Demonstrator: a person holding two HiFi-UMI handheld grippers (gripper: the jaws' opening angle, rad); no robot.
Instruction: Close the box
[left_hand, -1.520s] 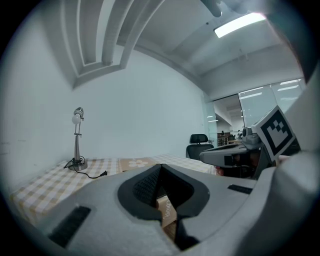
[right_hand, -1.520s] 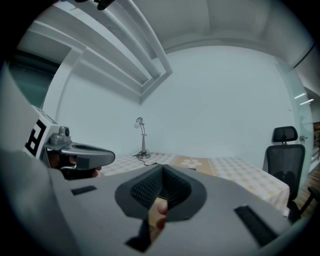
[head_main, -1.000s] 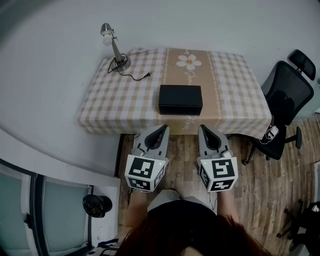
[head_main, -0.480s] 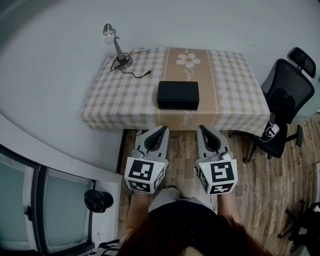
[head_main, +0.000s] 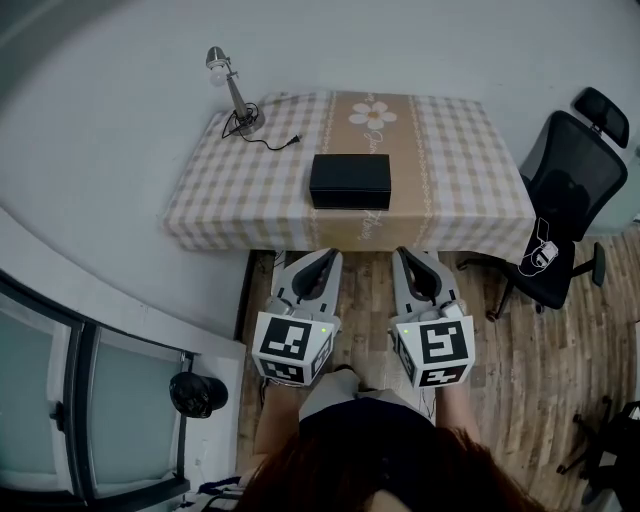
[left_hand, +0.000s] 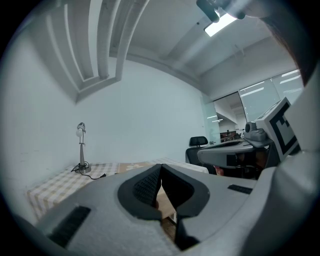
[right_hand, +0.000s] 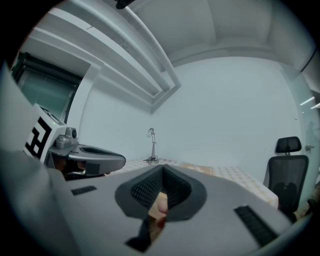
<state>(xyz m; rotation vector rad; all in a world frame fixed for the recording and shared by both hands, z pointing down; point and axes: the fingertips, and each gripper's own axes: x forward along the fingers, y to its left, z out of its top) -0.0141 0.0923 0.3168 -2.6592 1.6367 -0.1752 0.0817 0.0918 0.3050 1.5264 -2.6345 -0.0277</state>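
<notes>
- Both grippers are held low, side by side in front of the person, over the wood floor (head_main: 500, 360). Their tips point at the near edge of the table (head_main: 470, 200) but stop short of it.
- Left gripper (head_main: 327, 256): jaws closed tip to tip with nothing between them, as its own view shows (left_hand: 160, 167).
- Right gripper (head_main: 404, 255): jaws also pressed together and empty (right_hand: 161, 168).
- The box (head_main: 350, 181) is black and sits in the middle of the checked cloth, well apart from both grippers. Nothing stands between it and them.
- A lamp (head_main: 232, 95) stands at the table's far left corner, its cord trailing on the cloth. A chair (head_main: 565, 205) sits off the right end of the table.
- The box's top looks flat, but it is too small to tell whether the lid is fully down.
- Neither gripper view shows the box; each gripper's own body covers it.
</notes>
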